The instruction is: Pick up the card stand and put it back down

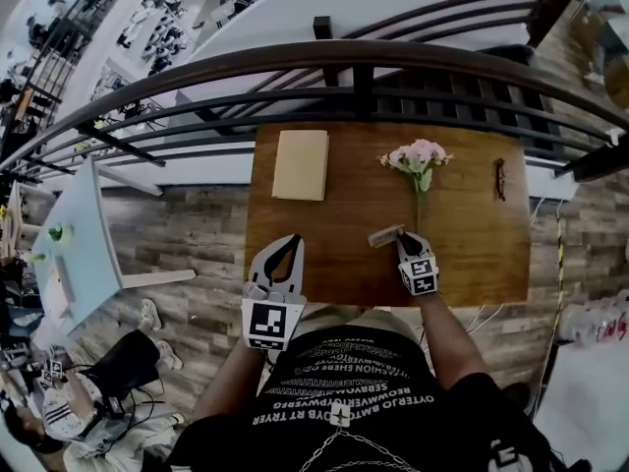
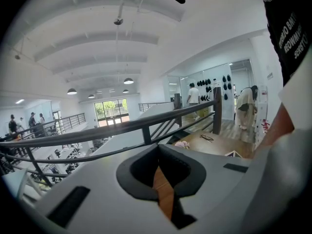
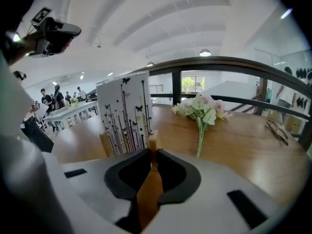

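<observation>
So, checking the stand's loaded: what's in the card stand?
A white card printed with black stems and butterflies stands upright in the card stand. Its bottom edge is hidden; the right gripper covers one end.

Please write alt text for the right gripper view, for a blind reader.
The jaws of the right gripper pinch one end of a wooden card stand holding a butterfly-printed card. Pink flowers lie on the wooden table beyond it.
</observation>
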Action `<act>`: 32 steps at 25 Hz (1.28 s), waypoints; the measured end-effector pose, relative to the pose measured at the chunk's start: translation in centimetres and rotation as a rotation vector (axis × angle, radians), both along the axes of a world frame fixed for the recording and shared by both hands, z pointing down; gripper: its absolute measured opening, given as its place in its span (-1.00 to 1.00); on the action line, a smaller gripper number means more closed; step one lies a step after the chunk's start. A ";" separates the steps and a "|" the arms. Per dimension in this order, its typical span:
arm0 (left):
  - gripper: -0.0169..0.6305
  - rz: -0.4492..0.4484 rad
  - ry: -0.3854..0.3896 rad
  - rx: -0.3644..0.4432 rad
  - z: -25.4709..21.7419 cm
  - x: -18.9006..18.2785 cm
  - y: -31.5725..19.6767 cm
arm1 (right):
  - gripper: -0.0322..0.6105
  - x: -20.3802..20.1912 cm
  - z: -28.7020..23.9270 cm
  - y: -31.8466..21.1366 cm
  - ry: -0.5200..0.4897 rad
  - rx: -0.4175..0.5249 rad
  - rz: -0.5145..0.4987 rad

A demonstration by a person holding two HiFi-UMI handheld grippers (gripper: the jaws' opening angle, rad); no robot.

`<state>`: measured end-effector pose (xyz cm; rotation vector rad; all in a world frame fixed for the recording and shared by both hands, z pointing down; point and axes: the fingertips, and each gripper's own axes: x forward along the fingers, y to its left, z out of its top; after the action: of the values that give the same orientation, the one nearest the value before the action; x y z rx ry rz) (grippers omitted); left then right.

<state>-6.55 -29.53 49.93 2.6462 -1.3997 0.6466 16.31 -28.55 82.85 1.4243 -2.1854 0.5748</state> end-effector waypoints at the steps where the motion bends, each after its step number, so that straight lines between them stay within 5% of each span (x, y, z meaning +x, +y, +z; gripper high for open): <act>1: -0.88 -0.001 -0.001 0.000 0.0 0.0 0.0 | -0.73 0.0 0.2 0.2 0.004 -0.010 0.001; 10: -0.88 -0.012 -0.019 -0.006 0.4 -0.2 1.2 | -0.73 -0.2 0.4 -0.3 0.016 -0.024 0.028; 22: -0.88 -0.038 -0.050 -0.022 1.2 -1.7 1.8 | -0.73 1.5 0.7 -4.7 0.068 -0.032 0.248; 28: -0.88 -0.015 -0.049 -0.006 0.7 -0.9 1.6 | -0.72 0.8 1.0 -3.7 0.046 -0.080 0.251; 32: -0.87 -0.009 -0.048 0.008 0.3 -0.7 1.7 | -0.47 -0.3 1.1 -2.2 -0.032 -0.148 0.226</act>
<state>-7.27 -27.86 50.20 2.6466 -1.4283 0.7091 16.05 -30.74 83.92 1.6016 -1.9725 0.8259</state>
